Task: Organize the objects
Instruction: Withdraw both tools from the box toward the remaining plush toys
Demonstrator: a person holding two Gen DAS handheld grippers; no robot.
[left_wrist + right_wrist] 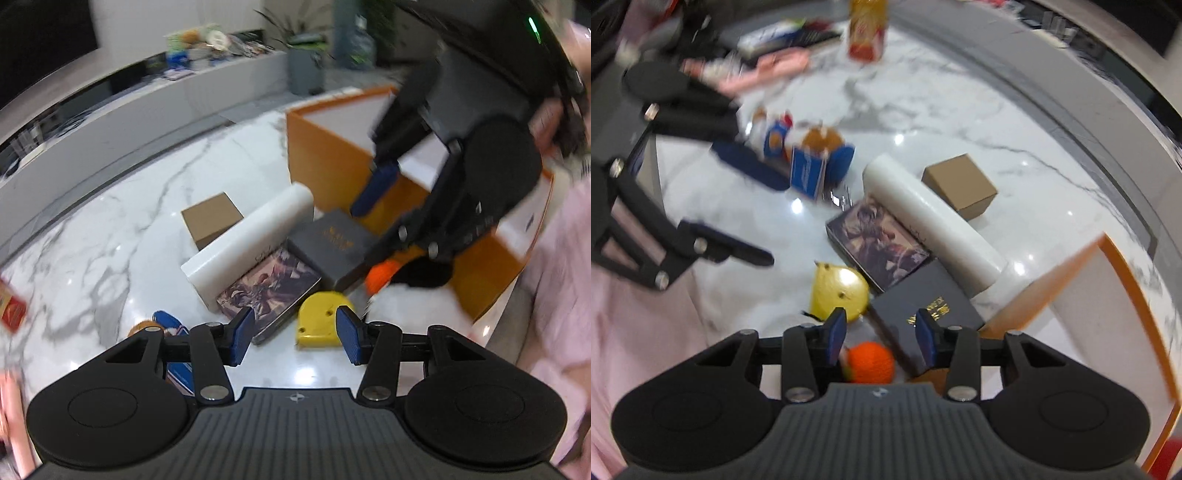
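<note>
With both grippers' jaws apart and empty, the right gripper (881, 334) hovers over the orange knitted ball (870, 362) beside the orange box (1082, 280), seemingly mid-pick; next it must descend and close.

White grey-veined marble tabletop (110, 236), long grey counter (155, 96) behind it strewn with blurred clutter, grey planter (304, 70) with a leafy plant stood beyond, pink sleeve (565, 295) at the edge.
</note>
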